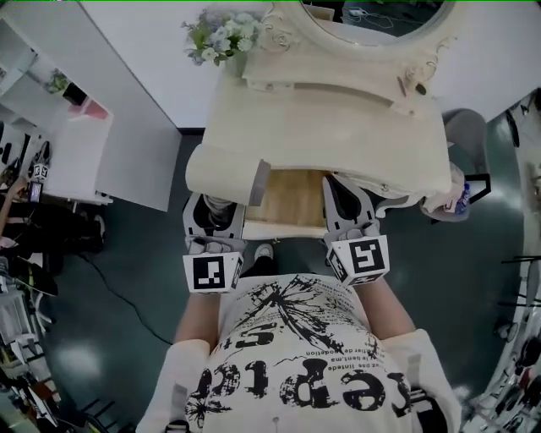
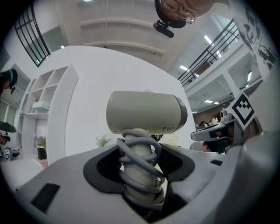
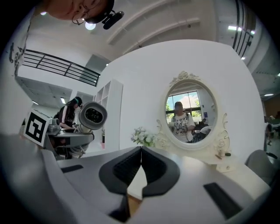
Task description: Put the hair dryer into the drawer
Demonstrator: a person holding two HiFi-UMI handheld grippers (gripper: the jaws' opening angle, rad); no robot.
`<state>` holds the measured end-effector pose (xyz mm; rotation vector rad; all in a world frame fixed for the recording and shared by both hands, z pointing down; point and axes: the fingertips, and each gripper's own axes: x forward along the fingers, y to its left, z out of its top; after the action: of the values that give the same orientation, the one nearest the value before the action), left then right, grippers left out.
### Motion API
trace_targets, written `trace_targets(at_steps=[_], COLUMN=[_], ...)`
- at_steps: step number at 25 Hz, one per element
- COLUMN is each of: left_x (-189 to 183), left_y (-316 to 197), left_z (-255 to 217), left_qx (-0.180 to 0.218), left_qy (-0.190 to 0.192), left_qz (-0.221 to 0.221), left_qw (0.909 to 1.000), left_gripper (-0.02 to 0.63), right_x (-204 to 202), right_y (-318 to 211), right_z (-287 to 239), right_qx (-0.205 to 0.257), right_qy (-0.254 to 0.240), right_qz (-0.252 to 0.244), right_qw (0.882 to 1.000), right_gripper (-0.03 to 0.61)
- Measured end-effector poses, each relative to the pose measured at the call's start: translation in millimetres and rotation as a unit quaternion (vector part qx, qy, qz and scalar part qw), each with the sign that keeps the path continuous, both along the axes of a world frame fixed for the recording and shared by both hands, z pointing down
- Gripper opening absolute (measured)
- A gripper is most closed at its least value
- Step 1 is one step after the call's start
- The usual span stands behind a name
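A cream hair dryer [image 1: 221, 173] stands upright in my left gripper [image 1: 213, 216]. Its barrel lies over the left front corner of the cream dressing table [image 1: 338, 127]. In the left gripper view the hair dryer [image 2: 146, 111] has a grey cord wound round its handle, and the left gripper [image 2: 140, 164] is shut on that handle. The drawer [image 1: 292, 199] is pulled out below the tabletop and its wooden bottom shows between the two grippers. My right gripper [image 1: 347, 203] is at the drawer's right side. In its own view the right gripper [image 3: 141, 153] is shut with nothing in it.
An oval mirror [image 1: 372, 21] and a bunch of flowers [image 1: 221, 34] stand at the back of the table. A white shelf unit [image 1: 76, 144] is on the left, a grey chair [image 1: 465, 131] on the right. A person [image 3: 70, 111] stands by the shelves.
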<state>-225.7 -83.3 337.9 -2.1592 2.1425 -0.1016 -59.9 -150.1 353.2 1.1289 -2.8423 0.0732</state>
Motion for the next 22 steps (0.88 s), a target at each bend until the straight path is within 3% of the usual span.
trace_targets(at_steps=[7,12,17,22], left_x=[-17.8,-10.0,15.4,41.0], left_y=[-61.0,-80.9,-92.0,-96.1], left_z=[25.0,50.1,95.7,157.1], left_qx=[-0.034,-0.060,-0.108,-0.180], left_qy=[0.003,0.011,-0.017,-0.052], left_qz=[0.119,0.177,0.246,0.304], left_qw=[0.9923,0.9823,0.9631,0.9339], left_gripper=[0.249,0.249,0.249,0.249], right_x=[-14.5,-16.7,-5.9,10.0], right_y=[-28.6,-31.1,-40.0,-51.1], right_z=[15.0,40.3,60.5,89.5], right_qx=[-0.024,-0.057,-0.081,-0.110], right_qy=[0.008,0.033,0.048,0.052], right_qz=[0.098,0.121,0.134,0.155], right_qw=[0.995,0.991,0.986,0.980], right_gripper=[0.017,0.017,0.017,0.017])
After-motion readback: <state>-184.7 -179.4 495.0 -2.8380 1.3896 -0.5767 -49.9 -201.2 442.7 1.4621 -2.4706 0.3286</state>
